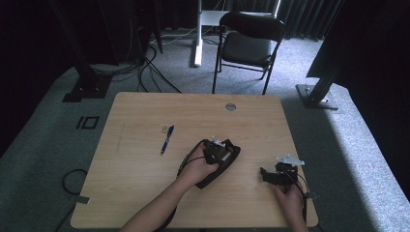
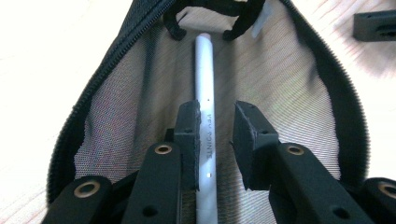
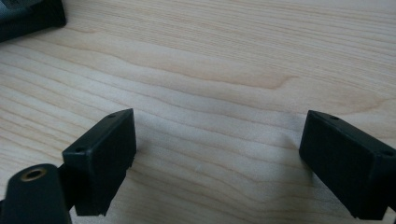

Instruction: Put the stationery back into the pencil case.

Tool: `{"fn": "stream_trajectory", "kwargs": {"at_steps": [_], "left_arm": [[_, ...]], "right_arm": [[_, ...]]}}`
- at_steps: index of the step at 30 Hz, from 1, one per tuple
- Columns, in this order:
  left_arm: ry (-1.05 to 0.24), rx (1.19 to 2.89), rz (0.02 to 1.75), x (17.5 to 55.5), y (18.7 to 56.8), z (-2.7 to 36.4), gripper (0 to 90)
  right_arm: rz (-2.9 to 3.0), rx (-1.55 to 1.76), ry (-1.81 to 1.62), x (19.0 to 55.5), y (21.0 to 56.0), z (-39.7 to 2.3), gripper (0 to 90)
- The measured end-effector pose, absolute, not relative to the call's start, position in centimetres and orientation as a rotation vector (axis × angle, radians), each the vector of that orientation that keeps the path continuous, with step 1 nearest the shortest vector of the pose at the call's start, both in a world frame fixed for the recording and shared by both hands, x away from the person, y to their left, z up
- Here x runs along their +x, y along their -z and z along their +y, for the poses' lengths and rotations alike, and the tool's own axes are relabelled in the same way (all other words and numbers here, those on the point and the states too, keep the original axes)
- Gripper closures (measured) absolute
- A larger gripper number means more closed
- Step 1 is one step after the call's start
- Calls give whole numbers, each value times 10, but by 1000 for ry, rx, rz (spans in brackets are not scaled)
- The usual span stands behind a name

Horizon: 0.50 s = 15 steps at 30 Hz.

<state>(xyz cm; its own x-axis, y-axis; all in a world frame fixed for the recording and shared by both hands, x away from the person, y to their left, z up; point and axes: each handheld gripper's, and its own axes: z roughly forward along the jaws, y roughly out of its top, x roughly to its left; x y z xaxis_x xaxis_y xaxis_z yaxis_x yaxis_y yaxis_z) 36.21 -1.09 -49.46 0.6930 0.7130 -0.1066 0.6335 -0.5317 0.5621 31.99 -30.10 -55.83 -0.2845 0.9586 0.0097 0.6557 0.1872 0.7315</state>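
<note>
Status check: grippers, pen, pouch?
Left gripper inside open pouch, jaws parted around white pen, one pad touching, other clear. Right gripper open over bare table. Blue pen lies apart. Nothing in the way.

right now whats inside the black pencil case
A white pen lies on the mesh lining of the open pencil case, between the left gripper jaws. The gripper covers the case's near end, so anything there is hidden.

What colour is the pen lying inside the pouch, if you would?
White or pale grey, clearest in the left gripper view: pen inside pouch.
</note>
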Motion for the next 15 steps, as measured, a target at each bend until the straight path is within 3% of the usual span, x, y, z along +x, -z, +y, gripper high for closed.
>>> {"fn": "stream_trajectory", "kwargs": {"at_steps": [15], "left_arm": [[-204,2248,891,344,456,-7,762]], "right_arm": [[2014,1507,-883,320,558,-301,106]]}}
